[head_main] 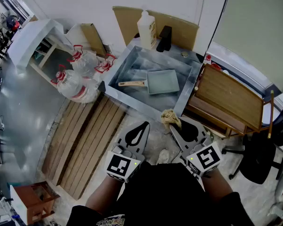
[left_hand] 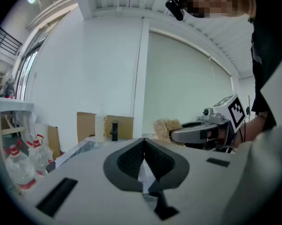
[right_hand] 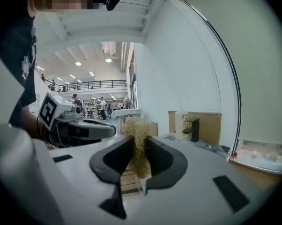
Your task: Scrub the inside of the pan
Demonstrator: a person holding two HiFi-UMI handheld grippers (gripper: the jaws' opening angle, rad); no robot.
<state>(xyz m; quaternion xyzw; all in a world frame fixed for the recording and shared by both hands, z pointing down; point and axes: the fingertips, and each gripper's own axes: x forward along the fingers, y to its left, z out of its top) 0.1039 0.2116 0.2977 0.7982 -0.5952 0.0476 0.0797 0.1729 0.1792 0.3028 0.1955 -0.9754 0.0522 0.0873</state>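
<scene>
The left tongs (head_main: 142, 126) and right tongs (head_main: 176, 125) are grey, with black pads (left_hand: 131, 161) and black-and-white marker cubes (head_main: 121, 166). At 6 o'clock is a dark shirt (head_main: 165, 199).

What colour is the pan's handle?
Pale wood: the handle on the grey-blue pan. Head view shows it best.

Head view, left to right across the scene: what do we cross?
white shelf unit → water jugs → pan → wooden board → black chair
</scene>
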